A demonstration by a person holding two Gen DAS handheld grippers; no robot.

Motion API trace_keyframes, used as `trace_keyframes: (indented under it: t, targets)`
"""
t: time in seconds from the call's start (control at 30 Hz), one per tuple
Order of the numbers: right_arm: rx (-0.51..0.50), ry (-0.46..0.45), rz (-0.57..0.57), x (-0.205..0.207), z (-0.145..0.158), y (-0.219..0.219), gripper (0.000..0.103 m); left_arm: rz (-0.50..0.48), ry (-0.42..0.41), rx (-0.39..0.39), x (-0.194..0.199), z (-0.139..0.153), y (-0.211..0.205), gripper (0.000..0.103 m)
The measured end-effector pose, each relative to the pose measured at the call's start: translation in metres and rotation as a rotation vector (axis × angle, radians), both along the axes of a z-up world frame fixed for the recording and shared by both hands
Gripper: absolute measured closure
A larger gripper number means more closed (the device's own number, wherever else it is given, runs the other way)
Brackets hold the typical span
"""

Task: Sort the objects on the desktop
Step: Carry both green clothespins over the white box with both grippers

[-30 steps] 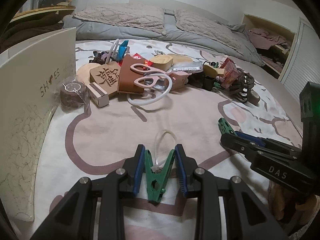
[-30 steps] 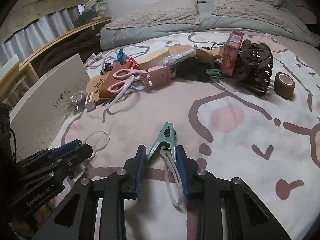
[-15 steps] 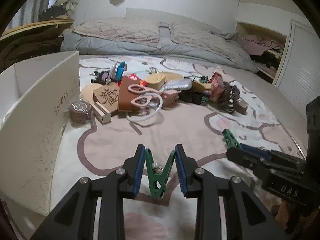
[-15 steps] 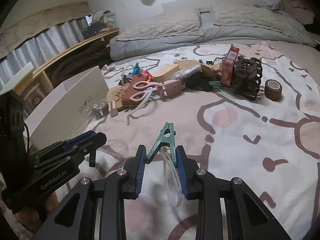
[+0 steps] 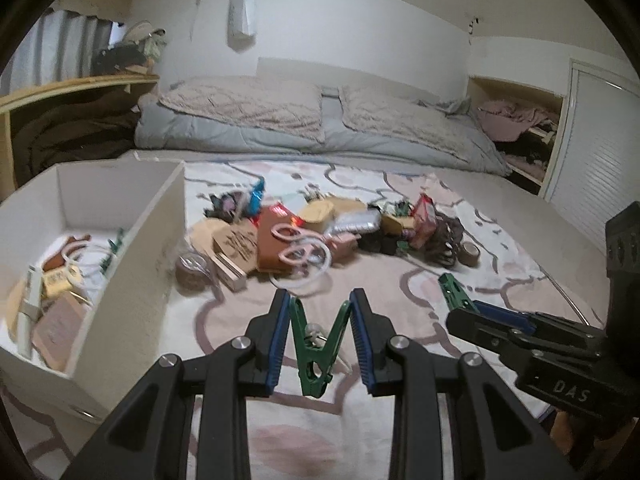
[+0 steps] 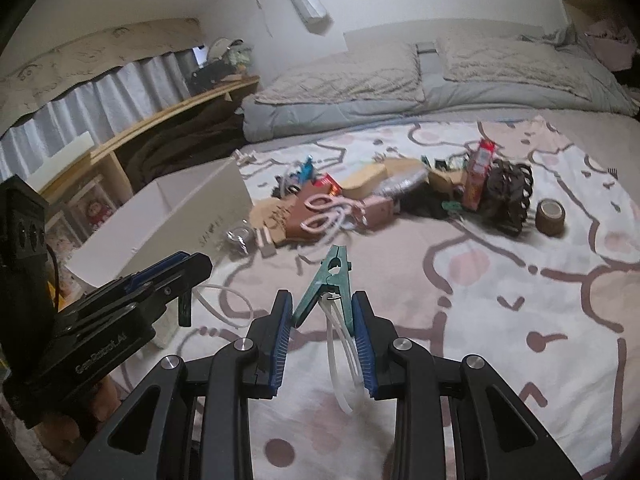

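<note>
My left gripper (image 5: 319, 340) is shut on the handles of a green clip (image 5: 316, 356), held above the bedspread. My right gripper (image 6: 322, 320) is shut on another green clip (image 6: 332, 280) with a clear plastic loop (image 6: 340, 360) hanging from it; this clip also shows in the left wrist view (image 5: 454, 294). A white shoe box (image 5: 132, 264) stands at the left with several items inside. A pile of objects with pink scissors (image 5: 296, 244) lies in the middle of the bed.
A brown tape roll (image 6: 551, 216) and a dark hair claw (image 6: 510, 192) lie at the pile's right end. A red box (image 6: 478, 172) stands in the pile. Pillows and a grey duvet (image 5: 320, 128) lie behind. A wooden shelf (image 6: 160, 120) runs along the left.
Both grippers have lifted with their clips, and the views have risen. The left gripper has swung so the inside of the white box now shows.
</note>
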State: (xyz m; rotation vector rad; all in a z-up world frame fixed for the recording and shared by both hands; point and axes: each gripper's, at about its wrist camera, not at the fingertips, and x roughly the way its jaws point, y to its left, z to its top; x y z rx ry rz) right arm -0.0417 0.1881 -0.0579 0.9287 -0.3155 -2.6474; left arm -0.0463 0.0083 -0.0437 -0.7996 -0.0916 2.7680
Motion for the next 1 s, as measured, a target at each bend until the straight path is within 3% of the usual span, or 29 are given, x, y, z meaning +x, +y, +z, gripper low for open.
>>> trace_keyframes:
  t: [0.4, 1.0]
  targets:
    - [-0.042, 0.079, 0.082, -0.010, 0.037, -0.033, 0.072, 0.108, 0.084, 0.011, 0.000, 0.031, -0.056, 0.073]
    - [-0.042, 0.121, 0.294, -0.042, 0.070, -0.144, 0.072, 0.308, 0.192, -0.010, 0.014, 0.067, -0.170, 0.073]
